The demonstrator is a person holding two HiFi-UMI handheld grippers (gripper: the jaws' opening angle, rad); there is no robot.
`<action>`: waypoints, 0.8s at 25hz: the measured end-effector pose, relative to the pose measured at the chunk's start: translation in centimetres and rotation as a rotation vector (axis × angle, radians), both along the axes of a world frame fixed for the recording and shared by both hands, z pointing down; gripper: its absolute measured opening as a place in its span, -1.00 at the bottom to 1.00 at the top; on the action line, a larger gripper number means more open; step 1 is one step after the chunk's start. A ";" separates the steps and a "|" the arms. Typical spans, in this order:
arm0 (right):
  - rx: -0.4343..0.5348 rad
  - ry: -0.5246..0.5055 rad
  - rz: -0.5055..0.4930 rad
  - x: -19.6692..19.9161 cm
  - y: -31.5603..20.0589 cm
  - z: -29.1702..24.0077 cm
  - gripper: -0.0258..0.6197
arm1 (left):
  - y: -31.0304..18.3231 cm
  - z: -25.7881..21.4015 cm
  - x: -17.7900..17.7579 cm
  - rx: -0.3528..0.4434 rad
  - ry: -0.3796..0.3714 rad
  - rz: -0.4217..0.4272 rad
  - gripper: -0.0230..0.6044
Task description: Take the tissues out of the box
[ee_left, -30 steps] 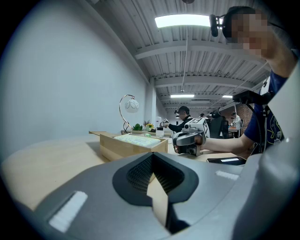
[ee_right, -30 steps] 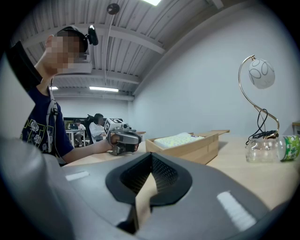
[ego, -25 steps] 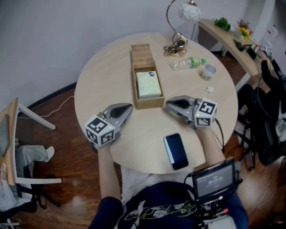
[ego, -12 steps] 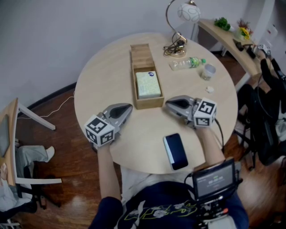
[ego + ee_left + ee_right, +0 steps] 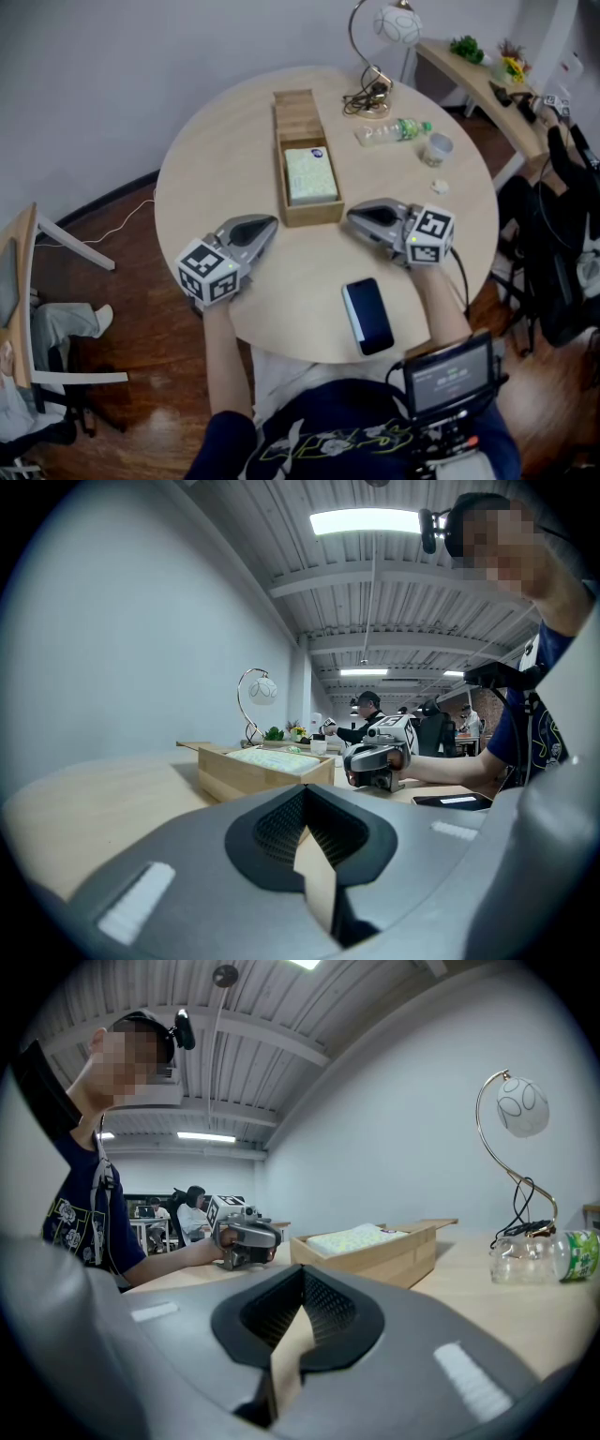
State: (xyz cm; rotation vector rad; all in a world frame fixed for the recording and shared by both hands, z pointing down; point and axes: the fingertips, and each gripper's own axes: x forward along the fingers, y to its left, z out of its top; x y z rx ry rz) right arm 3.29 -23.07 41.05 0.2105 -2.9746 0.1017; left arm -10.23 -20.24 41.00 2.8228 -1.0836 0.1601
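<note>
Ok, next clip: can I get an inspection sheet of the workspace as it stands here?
Surface: round wooden table, nothing spilled seen.
Job's things: open wooden box mid-table; tissue pack lies in its near end.
Clutter: phone near the front edge; plastic bottle on its side, cup and lamp at the far right.
Grippers: left gripper and right gripper sit either side of the box's near end, both shut, nothing held.
Cables: lamp cord bunched at the lamp's base; white cable on the floor, left.
Surroundings: shelf with plants at right.
</note>
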 end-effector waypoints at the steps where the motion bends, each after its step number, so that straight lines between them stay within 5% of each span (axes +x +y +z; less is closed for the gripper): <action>1: -0.002 -0.001 -0.001 0.0 0.0 0.1 -0.91 | 0.0 0.0 0.0 -0.001 0.000 0.001 -0.92; 20: 0.009 0.004 -0.003 -0.2 0.1 -0.2 -0.92 | 0.1 -0.1 0.2 -0.001 0.000 0.016 -0.92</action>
